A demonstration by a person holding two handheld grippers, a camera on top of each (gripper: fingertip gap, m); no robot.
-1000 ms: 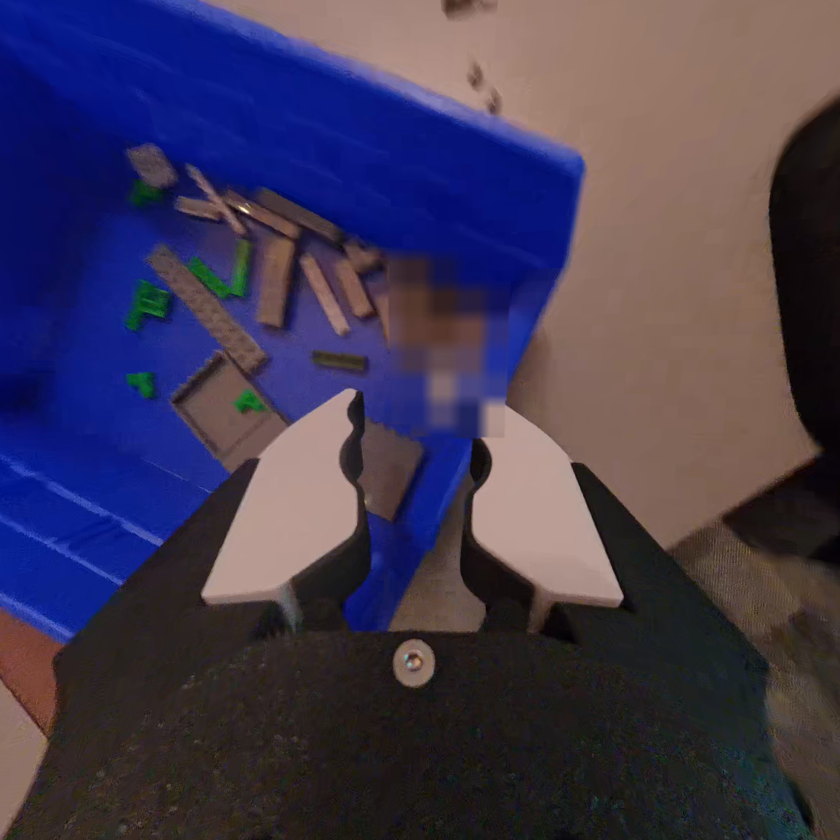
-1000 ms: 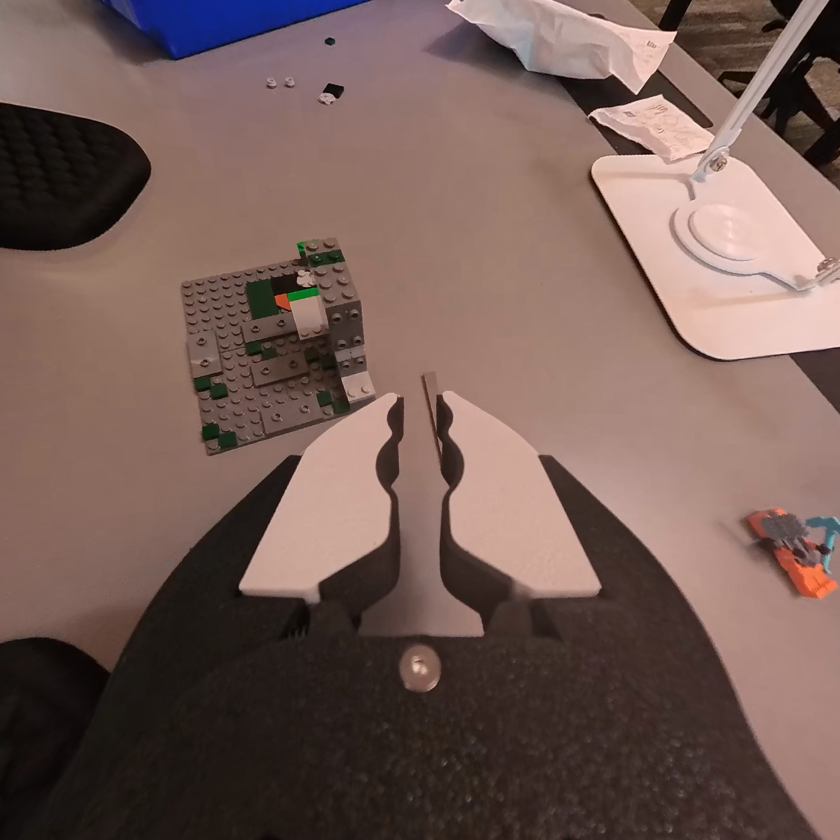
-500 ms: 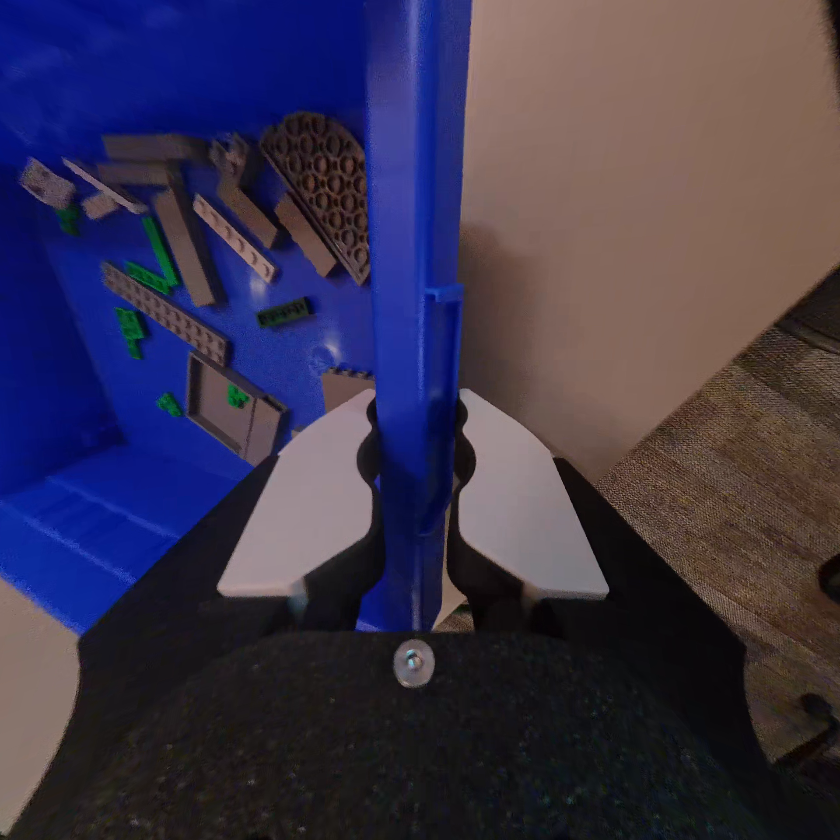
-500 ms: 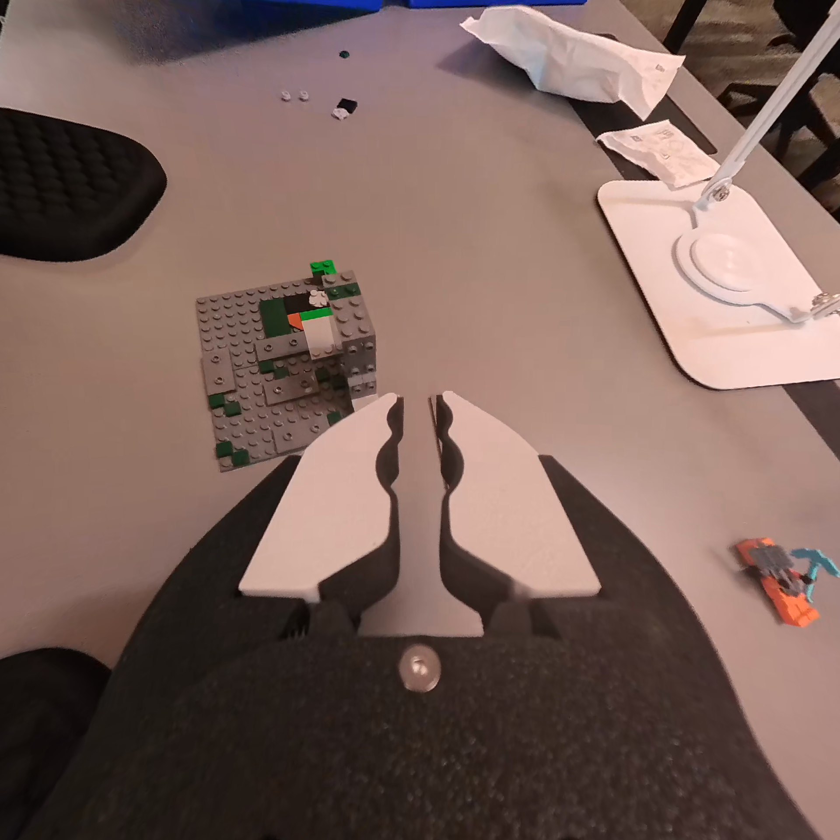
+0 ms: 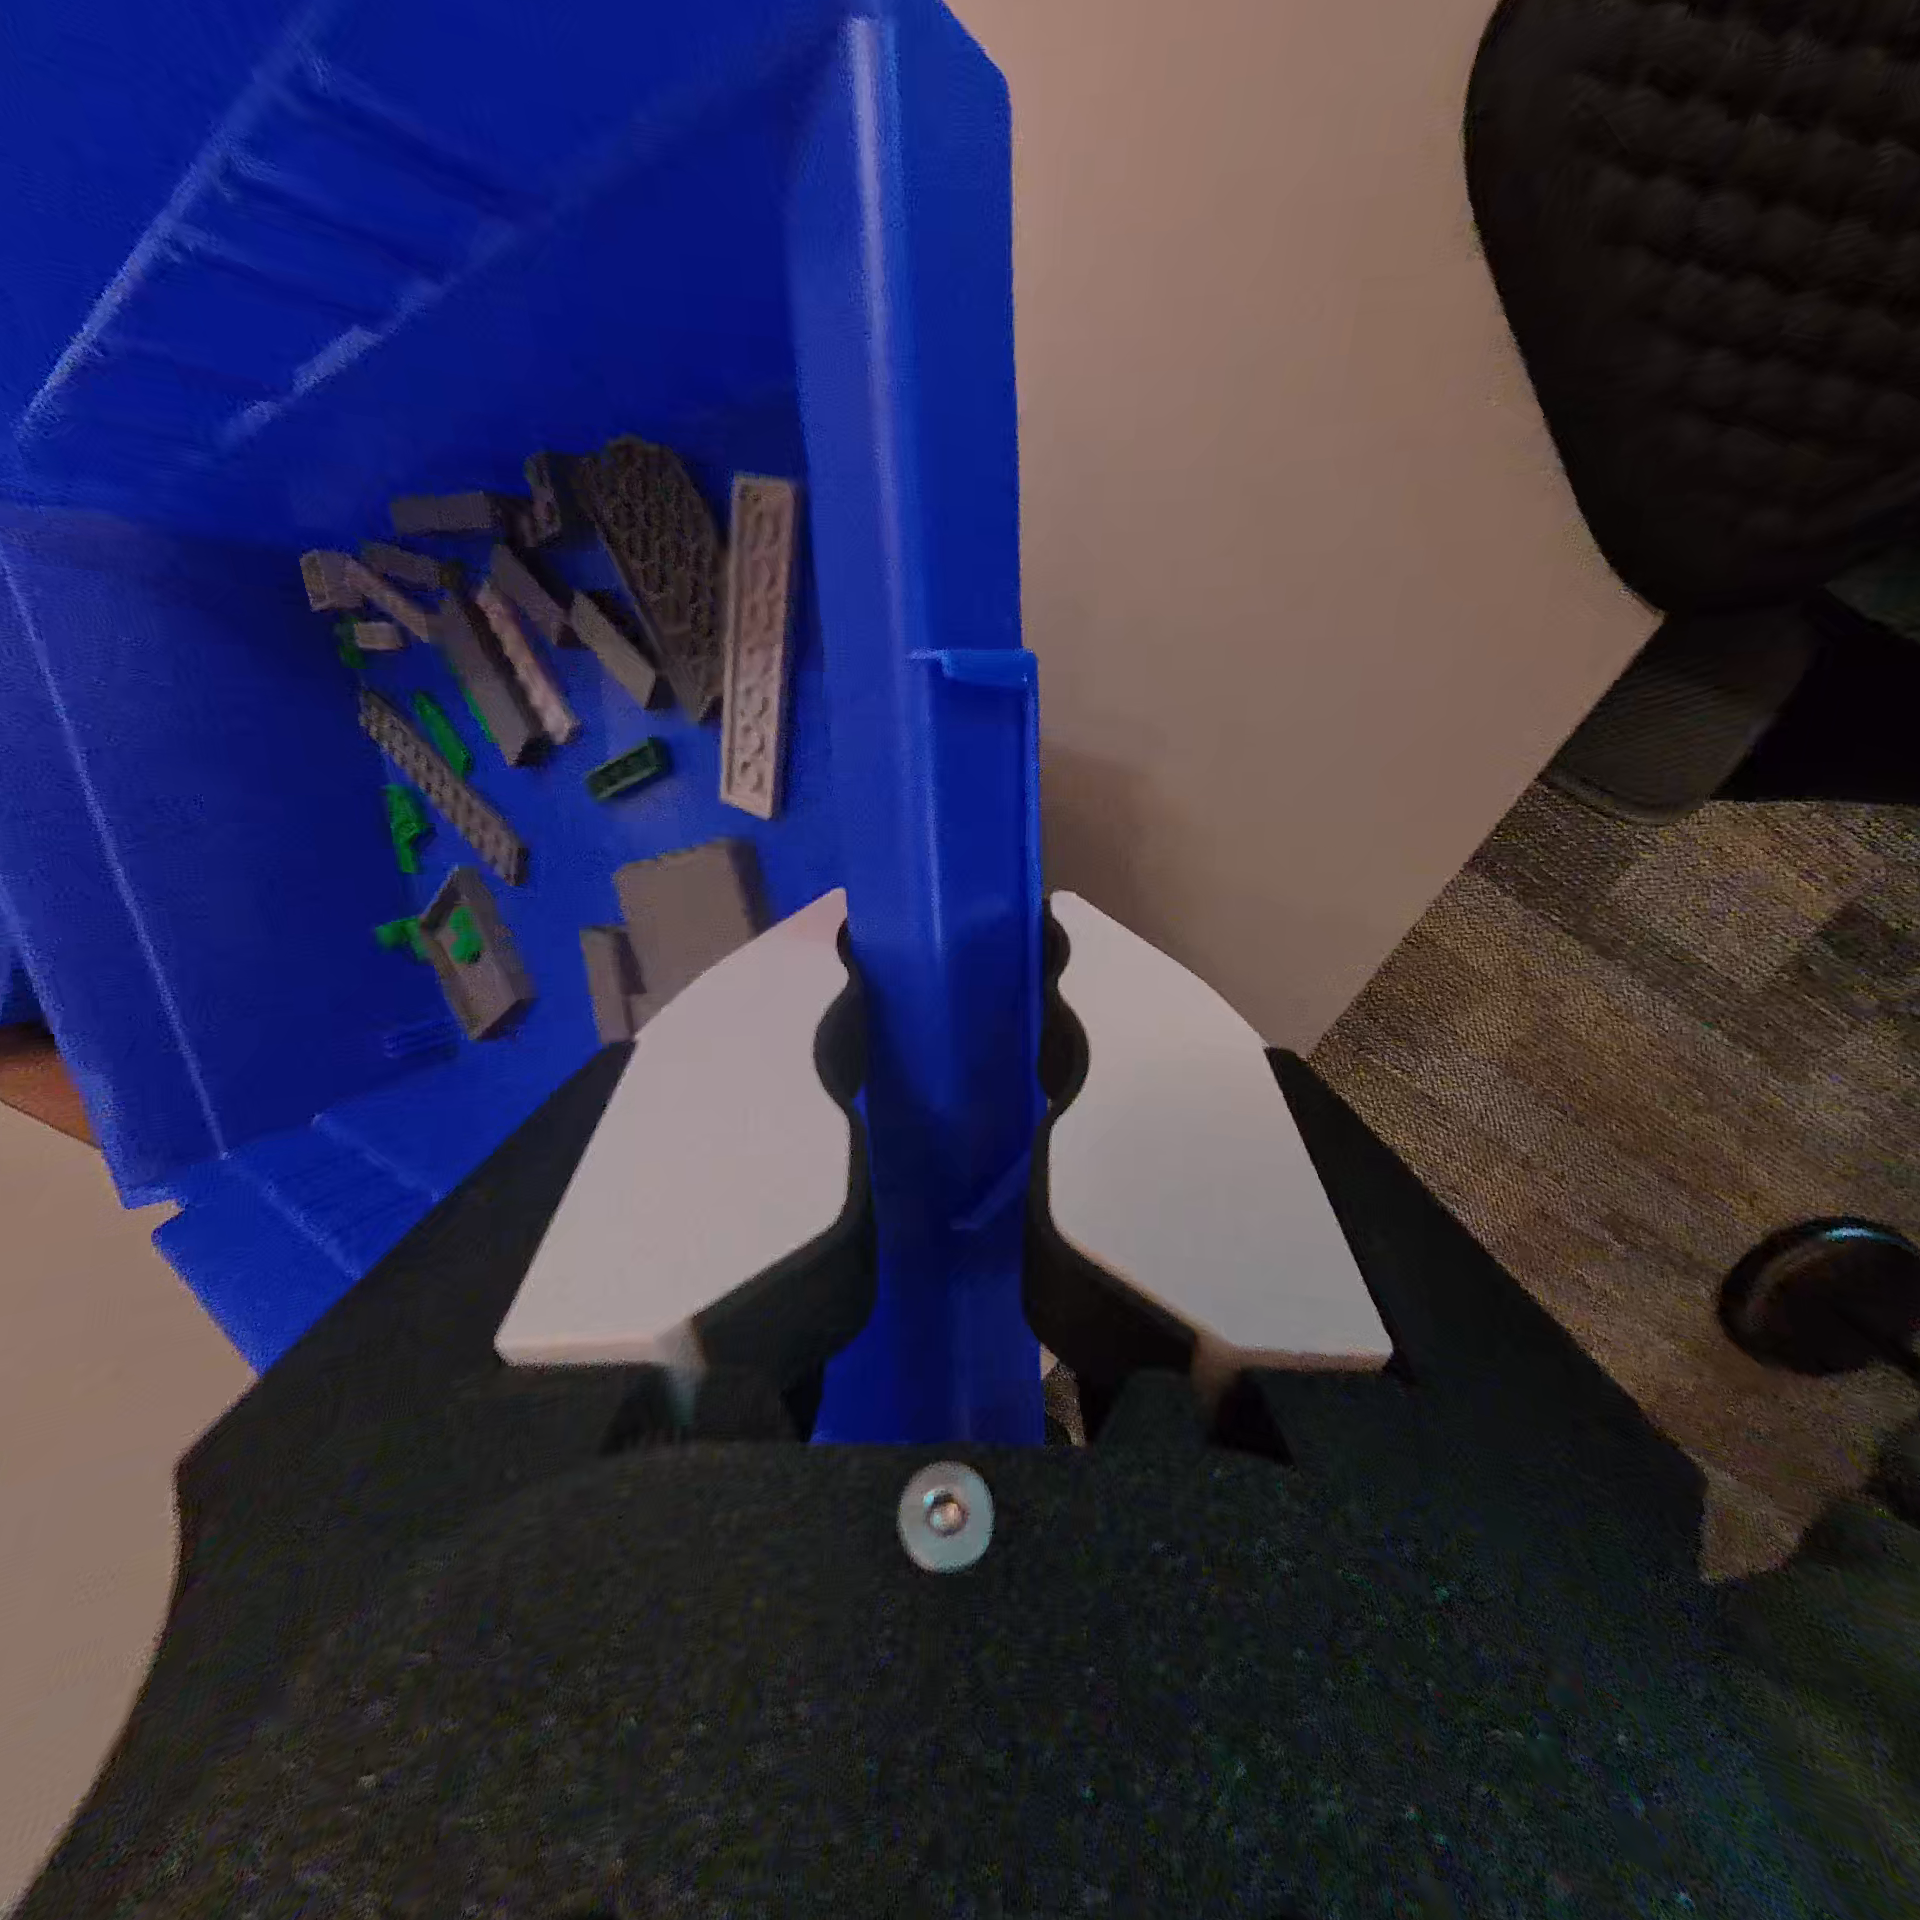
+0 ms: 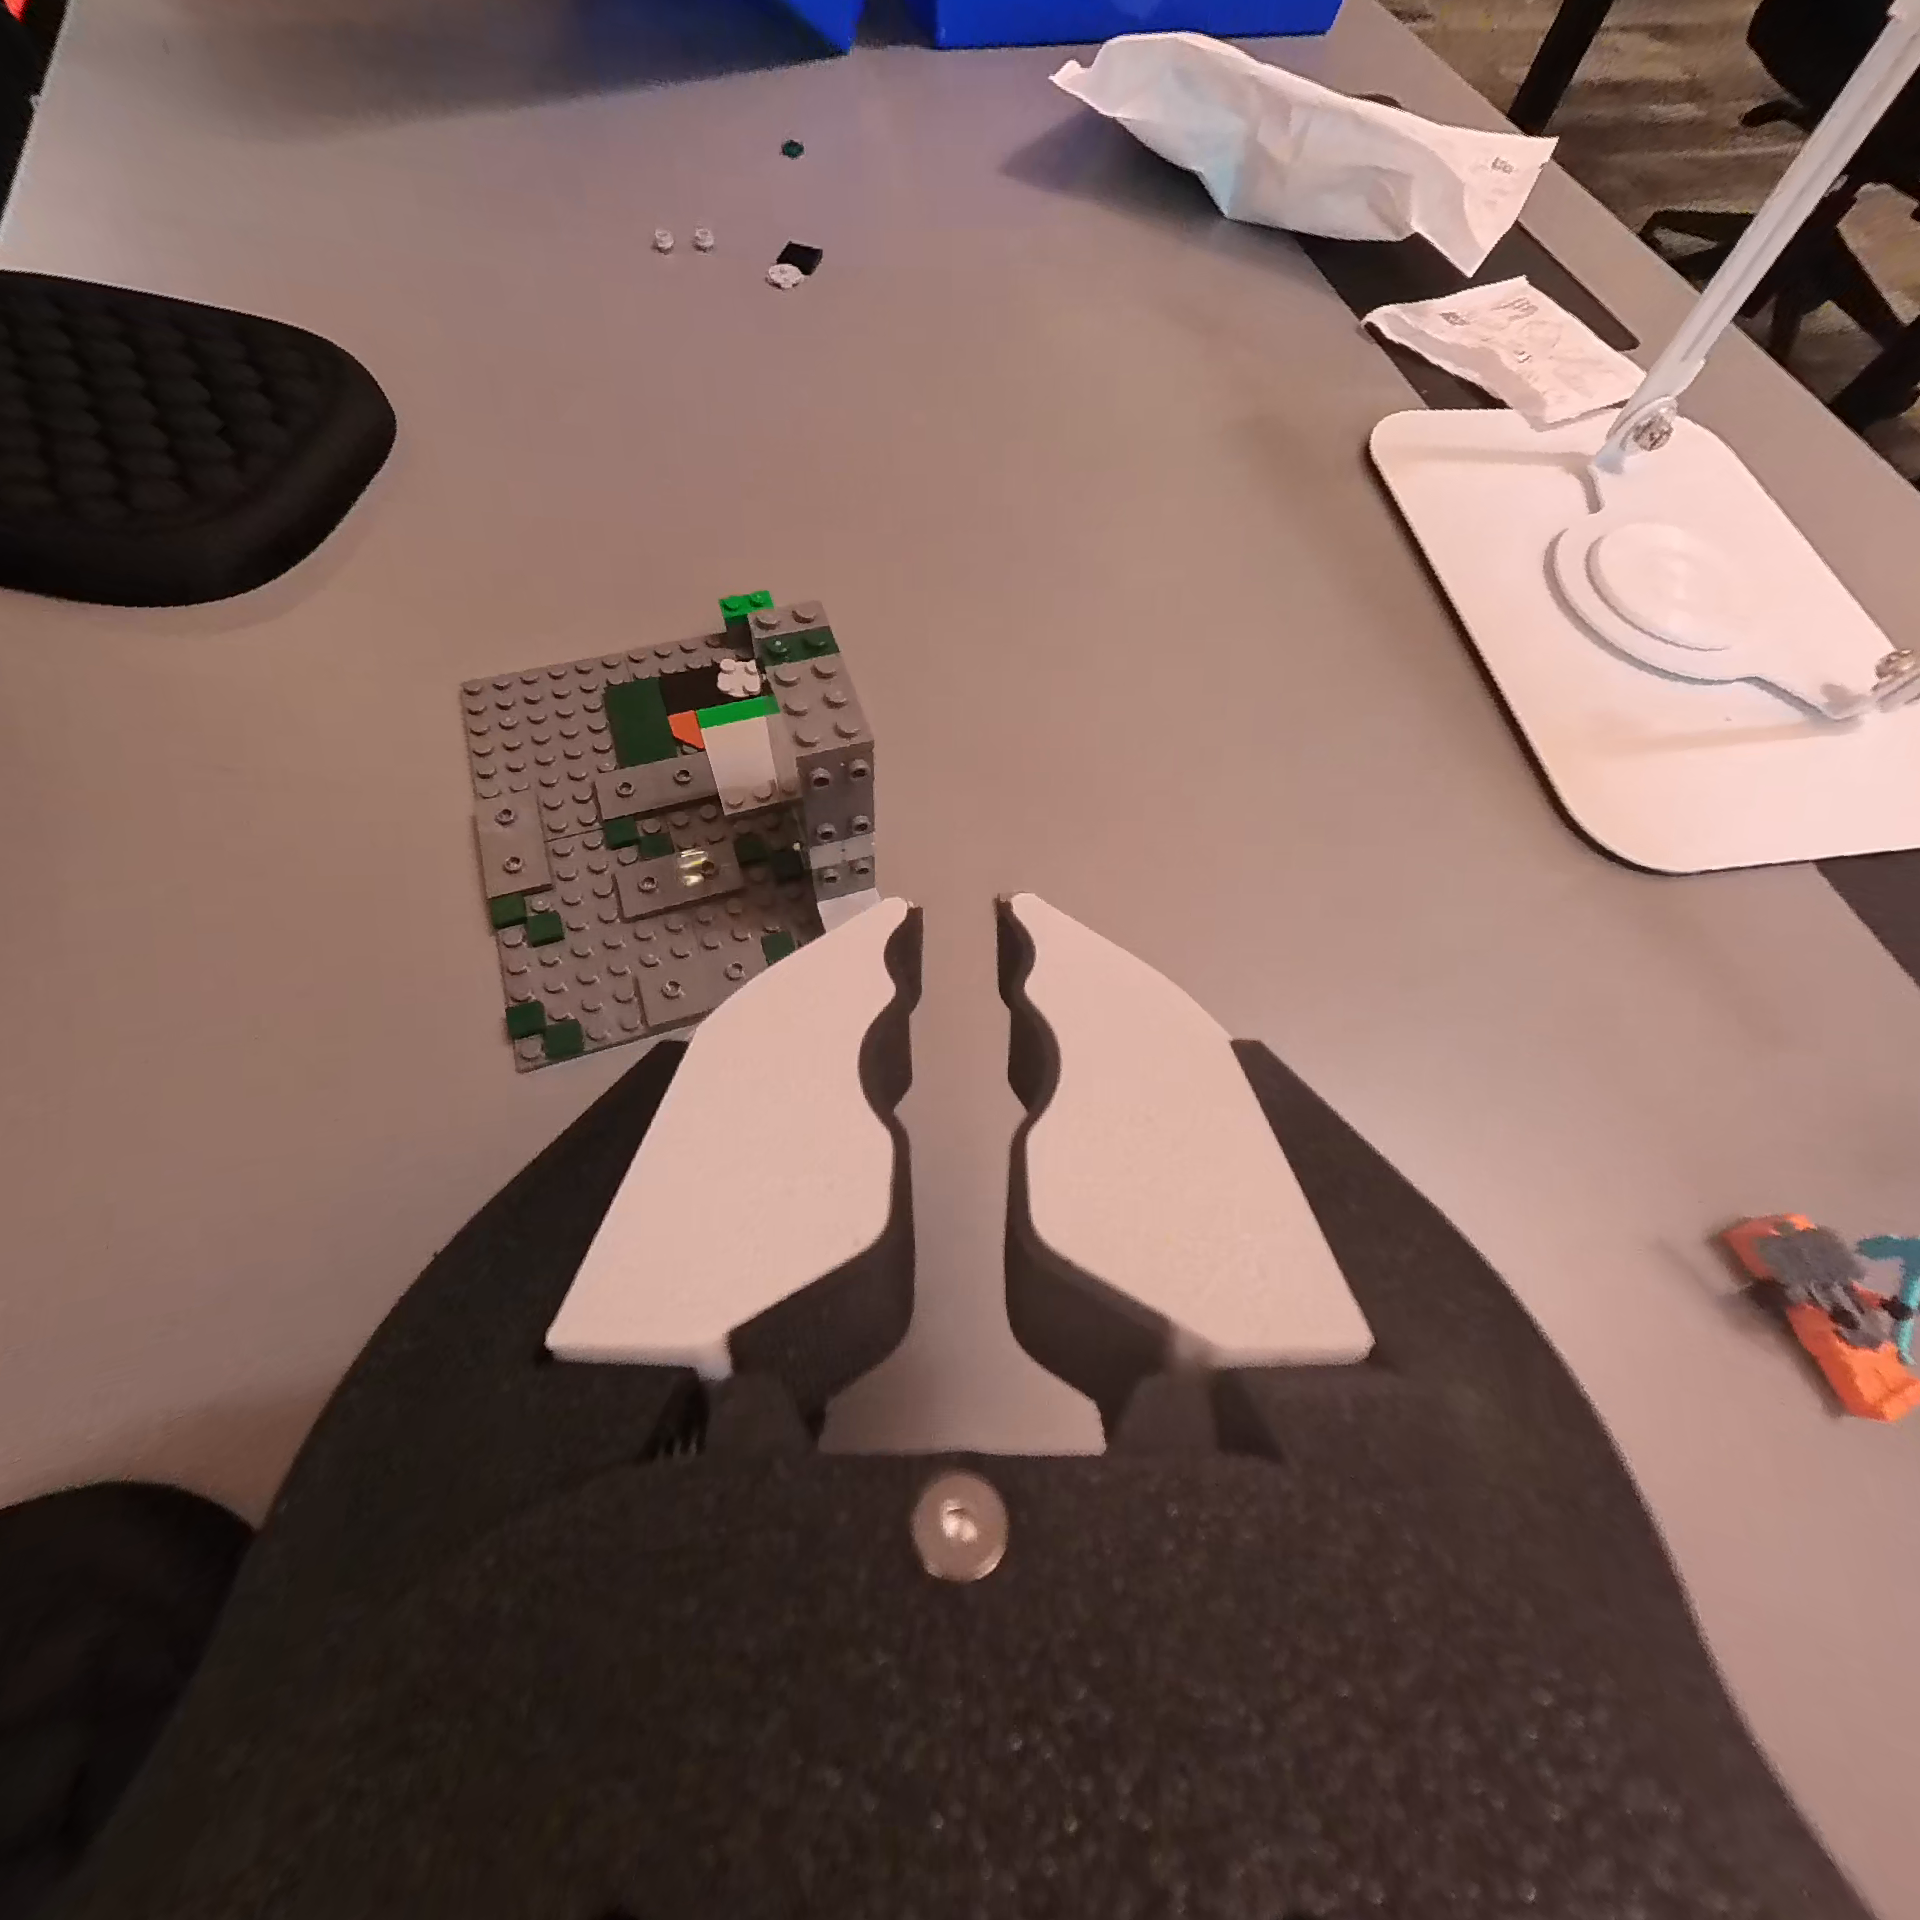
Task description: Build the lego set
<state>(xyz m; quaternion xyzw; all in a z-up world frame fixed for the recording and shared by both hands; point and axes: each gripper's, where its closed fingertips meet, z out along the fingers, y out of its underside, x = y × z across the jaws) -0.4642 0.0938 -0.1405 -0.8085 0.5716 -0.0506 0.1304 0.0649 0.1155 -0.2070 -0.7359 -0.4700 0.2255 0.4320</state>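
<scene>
Left wrist view. A heap of loose lego pieces (image 5: 561, 665), grey plates and small green bits, lies on the floor of the blue bin (image 5: 416, 312), gathered toward the wall at right. A long light-grey plate (image 5: 761, 646) lies beside that wall, with a dark rounded plate (image 5: 660, 566) just to its left. The left gripper (image 5: 945, 925) is clamped on the bin's side wall, one white finger inside the bin and one outside, both pressed against the blue plastic. To the right, beyond the tan table surface (image 5: 1247, 520), stand a black mesh chair (image 5: 1714, 312) and patterned carpet (image 5: 1558, 1039).

Right wrist view. At far left a black mesh pad (image 6: 156, 436) rests on the grey table (image 6: 1039, 520). The partly built lego model (image 6: 665, 821), a grey baseplate with green patches and a grey block tower at its right edge, sits just left of the fingertips. The right gripper (image 6: 958, 906) hovers over bare table with a narrow gap between its fingers and nothing visible in it. Farther back lie small loose studs (image 6: 738, 249) and a crumpled white bag (image 6: 1299, 135). At right stand the white lamp base (image 6: 1662, 665) and, nearer, an orange and teal lego figure (image 6: 1839, 1320).
</scene>
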